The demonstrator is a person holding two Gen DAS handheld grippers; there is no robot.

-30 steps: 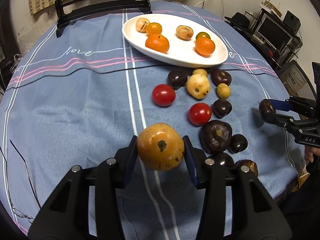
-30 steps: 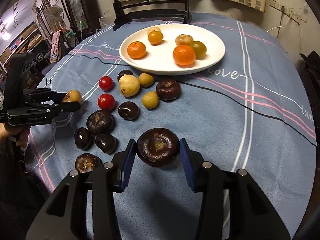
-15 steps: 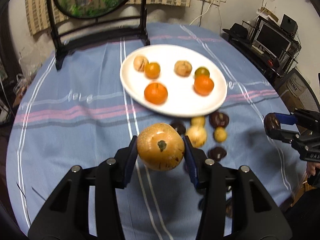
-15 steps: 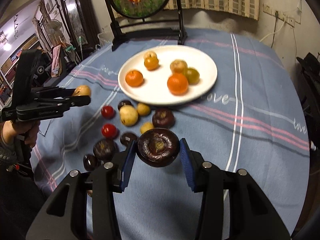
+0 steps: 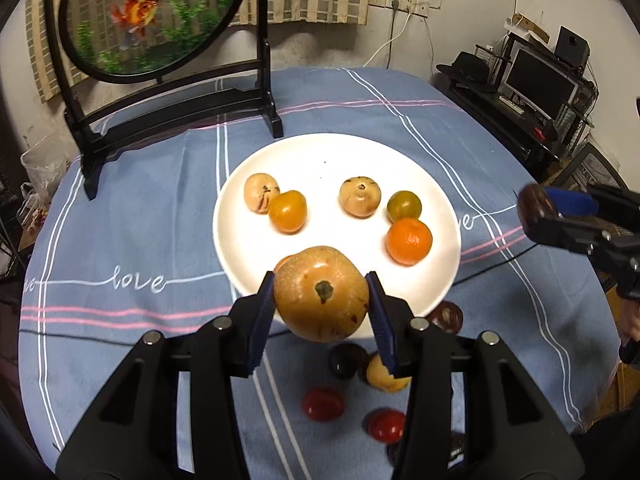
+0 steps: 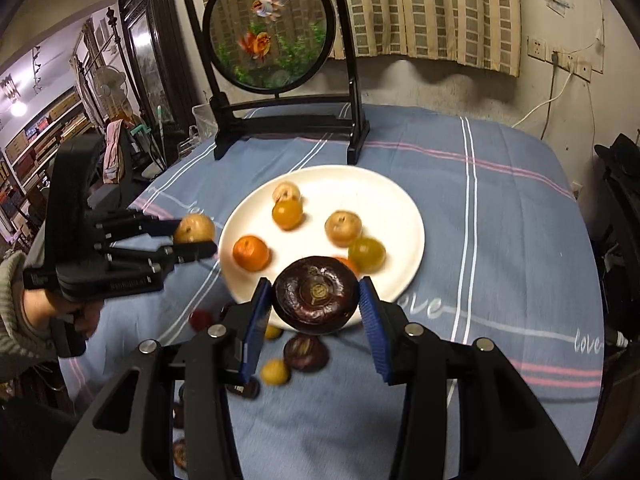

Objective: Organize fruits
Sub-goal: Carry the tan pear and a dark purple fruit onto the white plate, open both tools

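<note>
Writing first: the blue tablecloth [image 5: 132, 216] has "love" stitched in white script, once left of the white plate [image 5: 320, 152] in the left wrist view, and twice in the right wrist view, near the plate's right rim and further out twd the cloth's right edge. There's small lettering on the side of your left gripper's body in the right wrist view, too blurred to read.

Your left gripper [image 5: 321, 298] is clamped on a tan-yellow round fruit [image 5: 321, 294], blue pads pressing both sides, held in the air over the plate's near rim. Your right gripper [image 6: 315, 300] is closed on a dark purple fruit [image 6: 315, 299], also lifted, at the plate's near edge.

Plate has 5 fruits on it w/ bare white room in the middle and along the far side: two pale ones, a yellow-orange one, a greenish one [image 5: 404, 205] and an orange [image 5: 409, 241].

Loose fruits sit on the cloth just below the plate: red tomatoes [image 5: 323, 404], dark ones, small yellow ones, blurred.

Far edge: black-framed goldfish screen [image 5: 152, 16] stands just behind the plate. Right half of cloth is open.
</note>
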